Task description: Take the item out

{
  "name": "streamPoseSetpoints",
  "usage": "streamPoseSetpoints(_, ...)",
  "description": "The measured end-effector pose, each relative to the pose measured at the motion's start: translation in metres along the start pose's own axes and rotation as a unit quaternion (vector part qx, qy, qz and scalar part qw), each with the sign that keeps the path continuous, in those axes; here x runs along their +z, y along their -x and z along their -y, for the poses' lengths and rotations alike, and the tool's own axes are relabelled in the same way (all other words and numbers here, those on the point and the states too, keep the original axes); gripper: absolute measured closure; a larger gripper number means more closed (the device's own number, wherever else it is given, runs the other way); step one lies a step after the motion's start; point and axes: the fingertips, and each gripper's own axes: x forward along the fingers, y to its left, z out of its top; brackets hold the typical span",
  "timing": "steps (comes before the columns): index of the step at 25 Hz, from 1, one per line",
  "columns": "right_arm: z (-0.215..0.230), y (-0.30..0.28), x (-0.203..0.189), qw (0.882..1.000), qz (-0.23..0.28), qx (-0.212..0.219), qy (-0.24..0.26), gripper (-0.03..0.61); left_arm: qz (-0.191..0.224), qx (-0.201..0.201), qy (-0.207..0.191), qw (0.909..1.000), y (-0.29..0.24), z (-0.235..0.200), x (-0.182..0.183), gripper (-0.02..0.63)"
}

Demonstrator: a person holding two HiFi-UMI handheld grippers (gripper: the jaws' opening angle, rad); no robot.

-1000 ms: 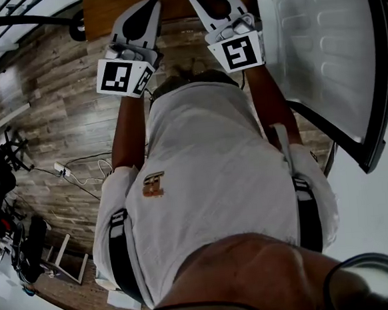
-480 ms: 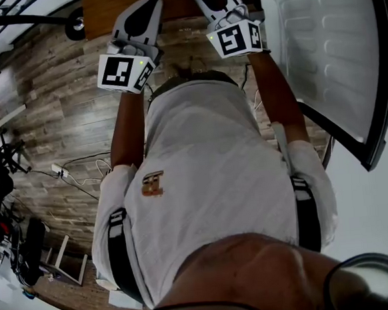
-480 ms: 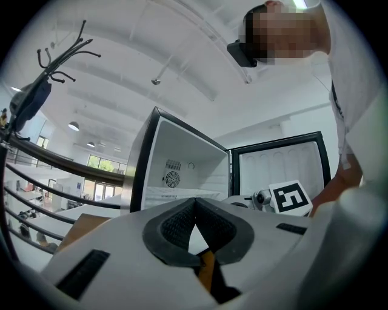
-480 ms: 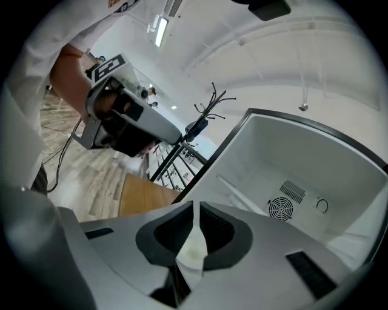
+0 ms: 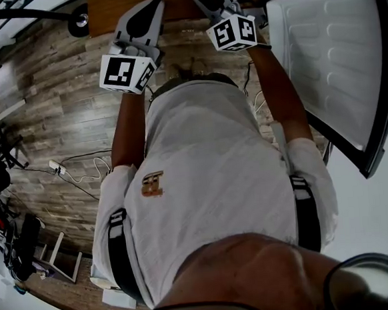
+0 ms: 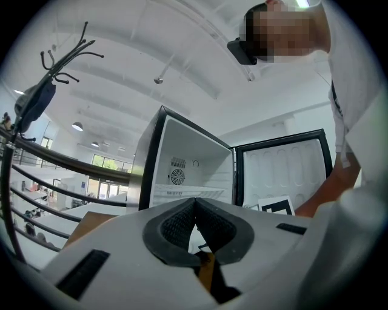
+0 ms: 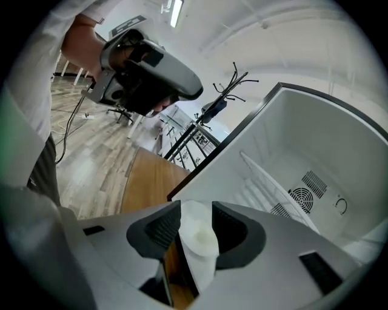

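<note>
**Tech A:** State of the right gripper [image 7: 195, 211]?

**Tech B:** We read it in its own view. Its jaws have just been opening and now stand wide, with the white cylindrical item [image 7: 200, 239] upright between them. The pads lie close at its two sides. Whether they touch it we cannot confirm from this angle, so we record no grip.

**Tech A:** Location of the item?

**Tech B:** It is in the jaw gap, in front of the open fridge [image 7: 321, 133]. Behind it we see the wooden counter [image 7: 148, 181], at the counter's edge that meets the fridge's dark front frame. The gripper body hides what the item rests on.

**Tech A:** Fridge interior?

**Tech B:** We see white walls, a wire shelf [image 7: 267, 178] and a round fan grille [image 7: 313, 181] on the back wall. In the head view the door [image 5: 333, 53] stands swung open at the right, beside the person's right arm.

**Tech A:** Left gripper [image 6: 195, 204]?

**Tech B:** Its jaws are together, tip against tip, with nothing between them. It points at the same fridge, and the right gripper's marker cube [image 6: 276, 206] shows just beside the door. In the head view both grippers extend to the counter's near edge.
</note>
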Motion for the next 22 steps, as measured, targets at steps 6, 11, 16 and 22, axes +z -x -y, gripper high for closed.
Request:
streamPoseSetpoints(6, -0.012, -0.023, -0.021, 0.996, -0.044, 0.009, 0.081, 0.414, -0.006, 0.005, 0.0, 1.0, 0.004, -0.003, -0.004, 0.595)
streamPoseSetpoints(11, -0.023, -0.032, -0.042, 0.986, -0.08, 0.031, 0.141, 0.414, -0.011, 0.01, -0.002, 0.9999, 0.008, 0.001, -0.004, 0.595)
streamPoseSetpoints(16, -0.028, -0.044, -0.062, 0.979, -0.117, 0.052, 0.156, 0.411, -0.012, 0.015, -0.004, 0.9998, 0.011, -0.003, 0.002, 0.595)
streamPoseSetpoints(22, -0.037, -0.056, -0.089, 0.974, -0.145, 0.058, 0.166, 0.411, -0.015, 0.021, -0.009, 0.9996, 0.013, -0.004, -0.006, 0.595)
